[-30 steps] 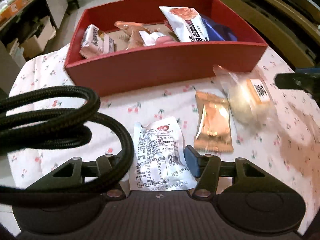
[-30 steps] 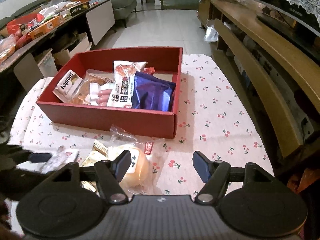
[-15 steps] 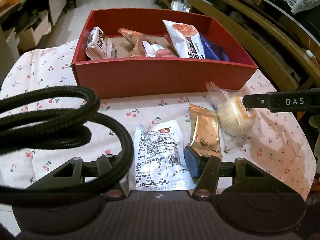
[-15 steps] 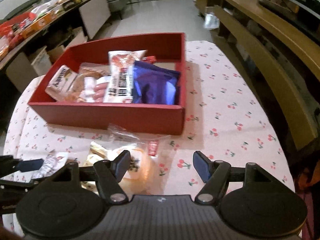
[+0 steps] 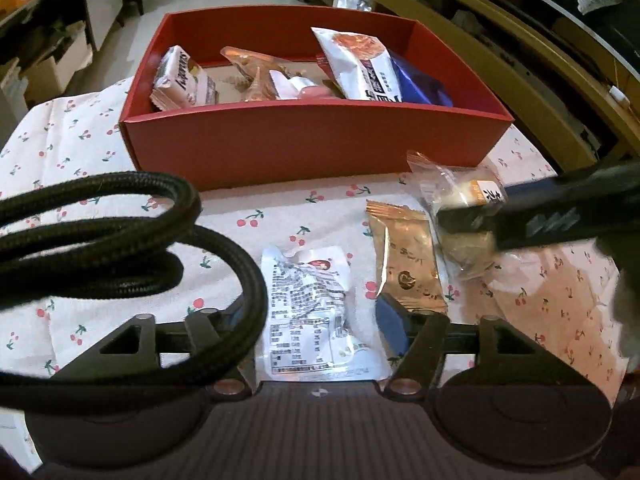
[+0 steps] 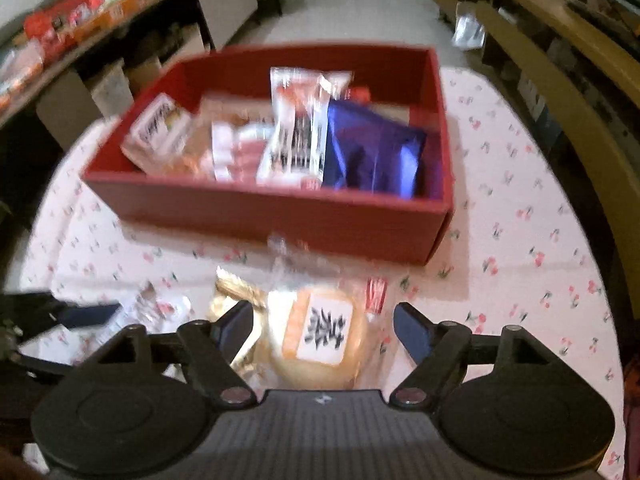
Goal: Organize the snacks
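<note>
A red box (image 5: 320, 144) (image 6: 280, 216) holds several snack packets at the back of the cherry-print cloth. In front of it lie a white printed packet (image 5: 308, 304) (image 6: 160, 304), a gold packet (image 5: 408, 264) (image 6: 228, 288) and a clear-wrapped bun (image 5: 452, 192) (image 6: 320, 332). My left gripper (image 5: 316, 320) straddles the white packet, which lies flat on the cloth; its jaws are opening and its left finger is hidden by a cable. My right gripper (image 6: 324, 322) hangs low over the bun, jaws opening wide, the bun between them and untouched.
A looped black cable (image 5: 120, 240) covers the left of the left wrist view. A wooden bench (image 5: 520, 60) runs along the table's right side. Shelves with goods (image 6: 60, 32) stand at the left. Bare cloth (image 6: 520, 240) lies right of the box.
My right gripper has come down and forward over the bun, and its jaws have spread wider. My left gripper's jaws have widened a little around the white packet.
</note>
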A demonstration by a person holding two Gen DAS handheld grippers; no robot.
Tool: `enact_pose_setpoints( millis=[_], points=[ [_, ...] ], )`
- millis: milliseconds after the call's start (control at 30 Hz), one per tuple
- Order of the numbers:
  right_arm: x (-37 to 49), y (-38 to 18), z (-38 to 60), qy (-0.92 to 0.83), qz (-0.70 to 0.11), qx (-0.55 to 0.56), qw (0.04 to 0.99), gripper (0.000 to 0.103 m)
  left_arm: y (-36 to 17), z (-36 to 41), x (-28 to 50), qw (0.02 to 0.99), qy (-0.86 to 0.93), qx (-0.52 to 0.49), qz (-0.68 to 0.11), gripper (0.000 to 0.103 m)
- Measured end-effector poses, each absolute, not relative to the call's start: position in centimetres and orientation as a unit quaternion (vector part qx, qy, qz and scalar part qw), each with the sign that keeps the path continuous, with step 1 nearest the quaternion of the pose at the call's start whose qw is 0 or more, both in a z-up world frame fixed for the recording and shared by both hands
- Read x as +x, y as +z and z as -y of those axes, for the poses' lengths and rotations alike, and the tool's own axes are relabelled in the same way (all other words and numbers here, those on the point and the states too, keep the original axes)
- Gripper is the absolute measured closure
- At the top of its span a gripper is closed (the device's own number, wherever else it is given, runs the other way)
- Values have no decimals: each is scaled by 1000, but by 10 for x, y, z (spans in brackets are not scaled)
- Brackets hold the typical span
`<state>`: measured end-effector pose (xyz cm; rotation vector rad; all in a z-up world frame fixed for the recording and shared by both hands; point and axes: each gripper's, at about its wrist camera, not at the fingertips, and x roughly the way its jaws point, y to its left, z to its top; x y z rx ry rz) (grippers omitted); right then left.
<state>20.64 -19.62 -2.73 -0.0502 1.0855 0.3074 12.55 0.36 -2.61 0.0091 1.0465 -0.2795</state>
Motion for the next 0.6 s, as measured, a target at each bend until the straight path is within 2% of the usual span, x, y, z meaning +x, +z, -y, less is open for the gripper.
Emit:
enact_pose_setpoints(
  millis=[100, 167, 233, 300, 400, 467, 533, 600],
  points=[
    [204, -35, 191, 128, -510, -51, 849, 3, -28, 0, 125, 857, -137, 11, -496, 24],
    [203, -34, 193, 126, -509, -38, 851, 11, -29, 3, 125, 855, -146, 16, -498, 13],
    [203, -33, 197, 123, -508, -29, 852, 14, -32, 8, 126, 853, -151, 21, -500, 8],
    [202, -32, 201, 126, -507, -20, 852, 16, -33, 12, 125, 852, -150, 28, -500, 7],
    [198, -30, 203, 124, -505, -30, 854, 17, -31, 9, 124, 853, -146, 33, -500, 15],
    [195, -27, 204, 126, -500, -35, 856, 17, -29, 5, 123, 856, -137, 37, -497, 34],
    [191, -20, 205, 128, -493, -31, 860, 17, -26, -3, 125, 856, -132, 23, -499, 45],
    [188, -12, 206, 128, -483, -32, 866, 17, -24, -9, 126, 855, -129, 9, -501, 46]
  ],
)
